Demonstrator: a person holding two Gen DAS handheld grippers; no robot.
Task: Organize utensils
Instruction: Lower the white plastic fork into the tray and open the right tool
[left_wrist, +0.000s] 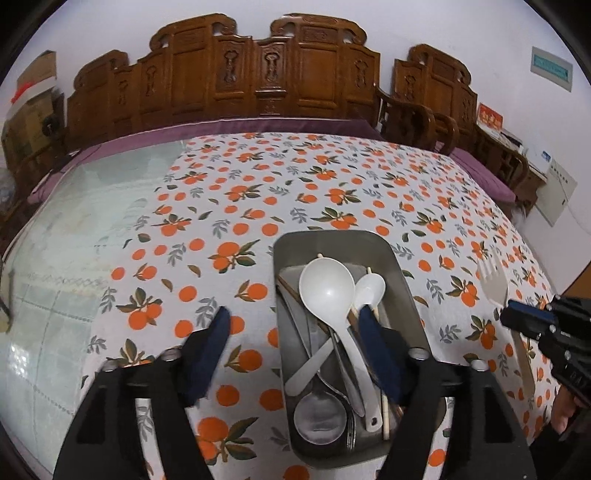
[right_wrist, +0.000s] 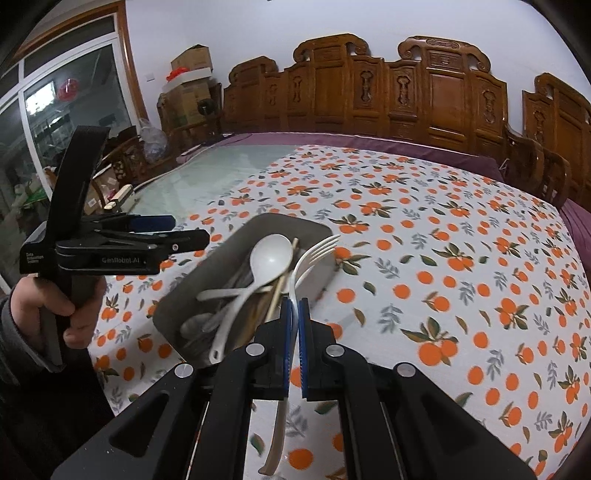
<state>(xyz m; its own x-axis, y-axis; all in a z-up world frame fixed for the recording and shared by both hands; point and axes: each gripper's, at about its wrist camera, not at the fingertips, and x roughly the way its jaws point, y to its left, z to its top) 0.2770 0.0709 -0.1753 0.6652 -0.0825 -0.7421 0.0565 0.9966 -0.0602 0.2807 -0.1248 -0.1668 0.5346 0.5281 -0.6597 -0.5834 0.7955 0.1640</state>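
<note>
The left tool (left_wrist: 293, 317) stands wide with nothing between its fingers, hovering above the near end of the grey metal tray (left_wrist: 391, 254) — one blue-padded finger over the cloth to the tray's left, the other over the tray's right side. The tray sits on the counter (left_wrist: 332, 177), which wears a white cloth printed with oranges, and holds a jumble of utensils: a large white ladle (left_wrist: 327, 284) lying bowl-up on top, a smaller white spoon (left_wrist: 369, 288) just beside it, a metal spoon (left_wrist: 319, 419) at the near end, and wooden chopsticks (left_wrist: 386, 413) along the right wall. The right tool (right_wrist: 294, 306) is pinched narrow on the handle of a white plastic fork (right_wrist: 314, 253), its tines raised over the tray's right edge — handle trailing down between the pads. A hand (right_wrist: 55, 314) grips the left tool's handle.
</note>
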